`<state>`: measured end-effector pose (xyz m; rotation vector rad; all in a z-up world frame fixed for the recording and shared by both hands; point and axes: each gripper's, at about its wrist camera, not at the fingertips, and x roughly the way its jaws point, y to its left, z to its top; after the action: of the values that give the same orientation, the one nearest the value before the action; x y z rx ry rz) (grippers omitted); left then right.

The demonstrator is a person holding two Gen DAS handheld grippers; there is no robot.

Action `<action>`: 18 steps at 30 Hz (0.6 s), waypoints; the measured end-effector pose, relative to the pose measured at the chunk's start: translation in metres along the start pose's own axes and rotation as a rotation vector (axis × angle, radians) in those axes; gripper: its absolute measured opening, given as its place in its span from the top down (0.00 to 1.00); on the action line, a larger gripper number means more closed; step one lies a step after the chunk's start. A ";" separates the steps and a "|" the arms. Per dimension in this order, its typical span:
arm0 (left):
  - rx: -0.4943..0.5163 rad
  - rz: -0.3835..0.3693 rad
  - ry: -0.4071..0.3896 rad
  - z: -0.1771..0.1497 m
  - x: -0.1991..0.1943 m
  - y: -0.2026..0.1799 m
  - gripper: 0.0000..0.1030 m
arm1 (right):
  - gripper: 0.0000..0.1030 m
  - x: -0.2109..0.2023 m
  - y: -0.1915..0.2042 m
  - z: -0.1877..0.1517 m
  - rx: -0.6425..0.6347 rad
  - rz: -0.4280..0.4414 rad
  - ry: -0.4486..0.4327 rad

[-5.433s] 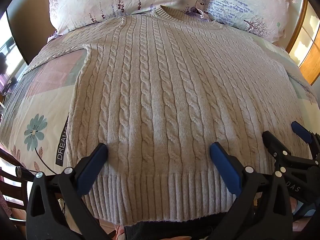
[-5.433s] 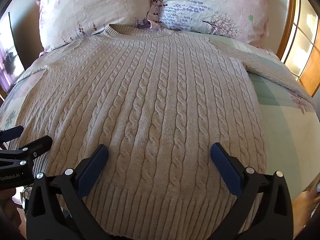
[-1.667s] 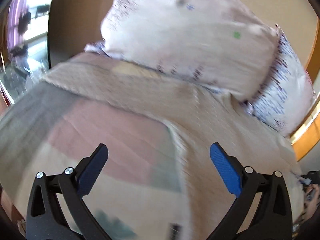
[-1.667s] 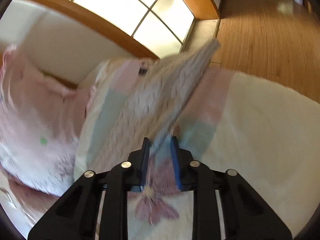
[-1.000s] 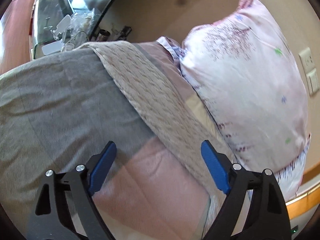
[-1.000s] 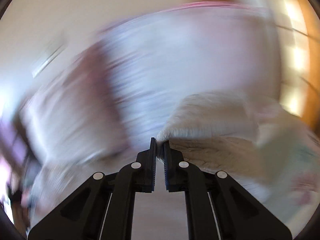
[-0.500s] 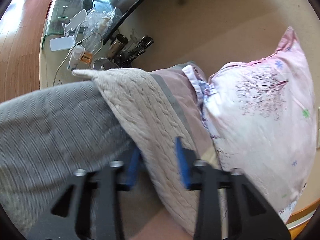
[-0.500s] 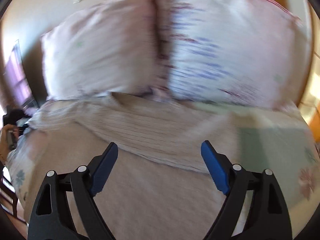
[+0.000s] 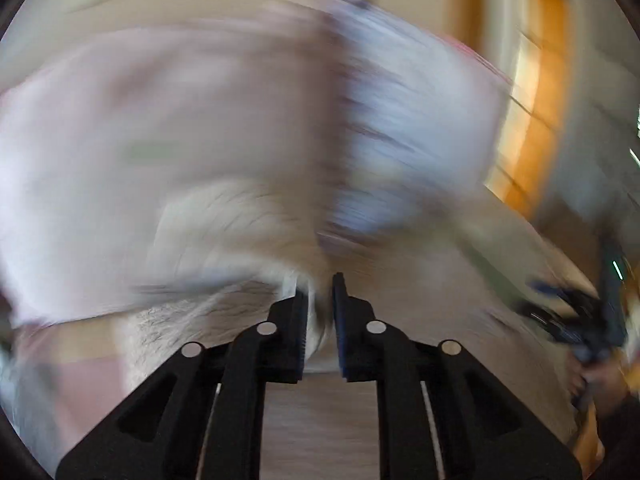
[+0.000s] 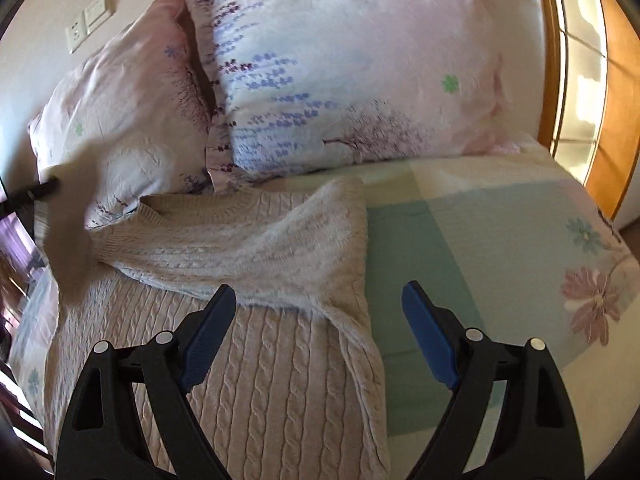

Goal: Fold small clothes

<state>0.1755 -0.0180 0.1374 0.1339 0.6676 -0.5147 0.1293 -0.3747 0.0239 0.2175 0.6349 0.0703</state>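
The beige cable-knit sweater [image 10: 256, 364] is laid flat on the bed, long axis running from the hem near the camera up to the neckline [image 10: 160, 210], which is pointed at the pillows. Its right sleeve [image 10: 248, 252] is folded sideways across the chest, lying crosswise to the body. The left sleeve [image 10: 70, 232] is seen lifted up at the left edge, pretty blurred. In the smeared left wrist view, the left gripper [image 9: 319, 312] is pinched narrow on a bit of that knit fabric [image 9: 224, 240]. The right gripper [image 10: 318, 334] is held wide apart with nothing in it, just above the sweater's right side. Two floral pillows [image 10: 352, 72] are propped behind, and a patchwork bedsheet [image 10: 500, 240] is spread underneath.
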 end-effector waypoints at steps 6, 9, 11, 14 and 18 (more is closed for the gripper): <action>-0.136 -0.045 0.107 -0.055 -0.002 0.004 0.59 | 0.16 -0.038 -0.043 -0.035 0.055 -0.019 0.032; -0.264 0.027 0.135 -0.104 -0.038 0.048 0.51 | 0.31 -0.048 -0.070 -0.063 0.176 0.084 0.133; -0.362 0.070 0.172 -0.139 -0.060 0.071 0.50 | 0.40 -0.050 -0.081 -0.083 0.270 0.177 0.202; -0.492 0.042 0.206 -0.188 -0.085 0.086 0.50 | 0.47 -0.057 -0.085 -0.113 0.371 0.303 0.250; -0.564 -0.018 0.178 -0.221 -0.097 0.075 0.50 | 0.64 -0.071 -0.075 -0.141 0.416 0.413 0.309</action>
<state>0.0258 0.1488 0.0217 -0.3609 0.9650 -0.3180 -0.0120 -0.4315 -0.0625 0.7496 0.9018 0.3766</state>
